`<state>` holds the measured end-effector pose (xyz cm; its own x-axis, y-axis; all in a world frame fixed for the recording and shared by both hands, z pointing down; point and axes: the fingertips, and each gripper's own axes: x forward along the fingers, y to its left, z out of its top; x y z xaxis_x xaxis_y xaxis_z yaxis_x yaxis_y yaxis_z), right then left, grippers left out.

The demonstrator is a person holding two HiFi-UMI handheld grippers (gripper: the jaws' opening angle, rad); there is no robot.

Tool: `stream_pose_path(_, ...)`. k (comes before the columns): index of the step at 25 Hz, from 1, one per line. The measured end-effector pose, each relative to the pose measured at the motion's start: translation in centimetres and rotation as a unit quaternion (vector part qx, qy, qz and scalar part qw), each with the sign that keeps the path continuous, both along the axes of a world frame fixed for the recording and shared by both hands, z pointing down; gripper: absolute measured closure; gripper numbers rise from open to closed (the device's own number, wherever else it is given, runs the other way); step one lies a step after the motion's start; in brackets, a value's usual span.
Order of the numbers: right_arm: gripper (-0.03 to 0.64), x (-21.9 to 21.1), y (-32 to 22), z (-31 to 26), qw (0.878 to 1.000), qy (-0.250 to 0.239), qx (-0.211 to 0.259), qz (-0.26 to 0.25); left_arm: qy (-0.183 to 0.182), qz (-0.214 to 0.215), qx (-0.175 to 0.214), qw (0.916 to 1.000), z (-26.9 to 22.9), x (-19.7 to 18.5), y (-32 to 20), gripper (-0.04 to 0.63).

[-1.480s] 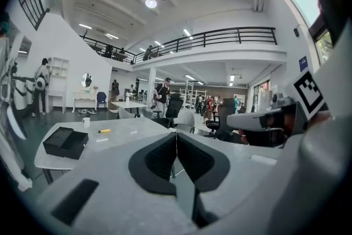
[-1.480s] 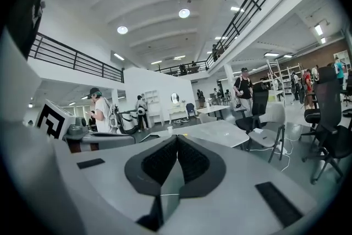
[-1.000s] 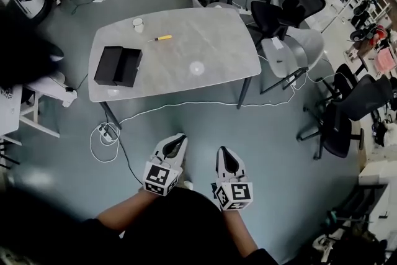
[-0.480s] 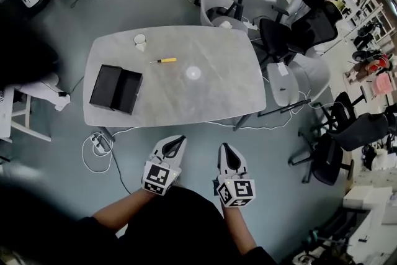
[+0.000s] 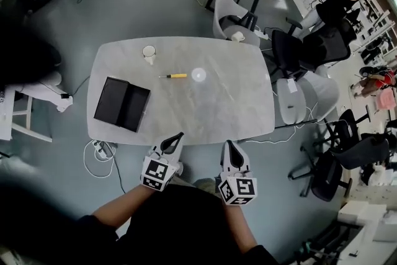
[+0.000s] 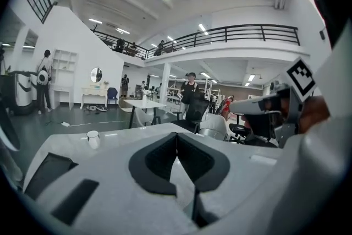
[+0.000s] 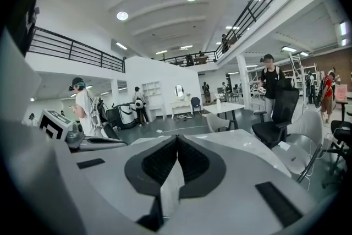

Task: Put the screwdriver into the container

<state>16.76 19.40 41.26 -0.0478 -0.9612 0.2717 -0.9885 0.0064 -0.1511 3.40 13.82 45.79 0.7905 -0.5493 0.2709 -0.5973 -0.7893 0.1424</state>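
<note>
Big open workshop with a grey floor, and a pale marble-look table [image 5: 217,108] right in the middle of the head view. Both tongs sit at the table's near edge, at about 6 o'clock from its centre. The left gripper [image 5: 178,135] and the right gripper [image 5: 230,144] both have their jaws pressed together with nothing in them, and each gripper's own view shows the dark pads meeting. My guess is they're carried shut and side by side because nothing's been reached for yet; both point across the tabletop. The screwdriver [image 5: 175,76], with its yellow handle, lies flat near mid-table at roughly 12 o'clock from the left gripper, well apart from it. The container [image 5: 121,103] is a shallow black box lying open at about 10 o'clock from that gripper, near the table's left end, and it looks empty. A white cup [image 5: 149,53] stands beyond it at around 11 o'clock, near the screwdriver's tip but not touching. Nothing blocks the path between the screwdriver and the container. Office chairs [image 5: 291,53] crowd the table's 3 o'clock side, and a power strip with cables [image 5: 99,147] lies on the floor at 9 o'clock.
</note>
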Motion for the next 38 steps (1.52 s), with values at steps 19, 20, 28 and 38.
stream_pose_path(19,0.606,0.3,-14.8,2.8,0.995,-0.055,-0.016,-0.084,-0.034,-0.06,-0.05,0.9964,4.5,1.7,-15.2,0.577)
stream_pose_path(20,0.606,0.7,-15.9,2.9,0.994,-0.058,-0.017,-0.086,-0.043,-0.059,-0.055,0.9958,5.1,2.0,-16.3,0.577)
stream_pose_path(28,0.606,2.9,-23.4,6.3,0.99,-0.076,-0.049,-0.106,-0.167,-0.004,-0.072,0.9834,13.2,4.0,-24.0,0.577)
stream_pose_path(38,0.605,4.8,-28.0,10.5,0.981,-0.105,-0.093,-0.136,-0.279,0.069,-0.127,0.9494,22.1,6.8,-31.0,0.574)
